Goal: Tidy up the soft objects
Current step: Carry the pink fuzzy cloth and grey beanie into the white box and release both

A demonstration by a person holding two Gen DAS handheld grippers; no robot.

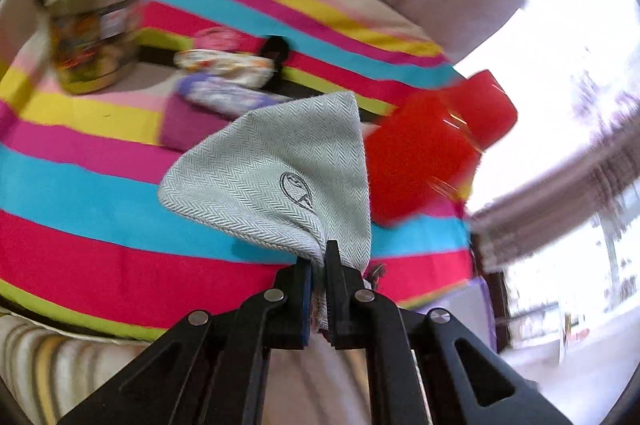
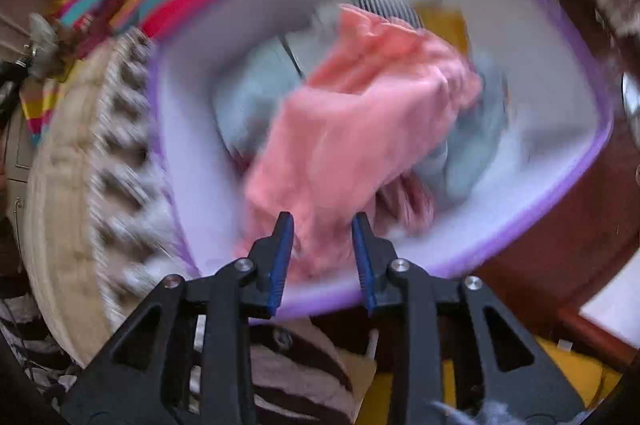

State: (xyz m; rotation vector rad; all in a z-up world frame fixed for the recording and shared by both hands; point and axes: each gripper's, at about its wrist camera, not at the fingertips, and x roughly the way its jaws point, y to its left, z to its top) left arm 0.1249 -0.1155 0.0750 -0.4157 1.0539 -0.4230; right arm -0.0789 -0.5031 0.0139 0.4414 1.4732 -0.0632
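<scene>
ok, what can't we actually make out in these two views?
- Left wrist view: label on the jar, motion-blurred.
- Left wrist view: the grey cloth's pinched corner, hidden between the left tool's fingers.
- Right wrist view: items under the pink cloth in the purple-rimmed bin, covered and smeared.

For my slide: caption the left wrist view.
Left hand-held gripper shut on grey cloth above striped sheet.
</scene>
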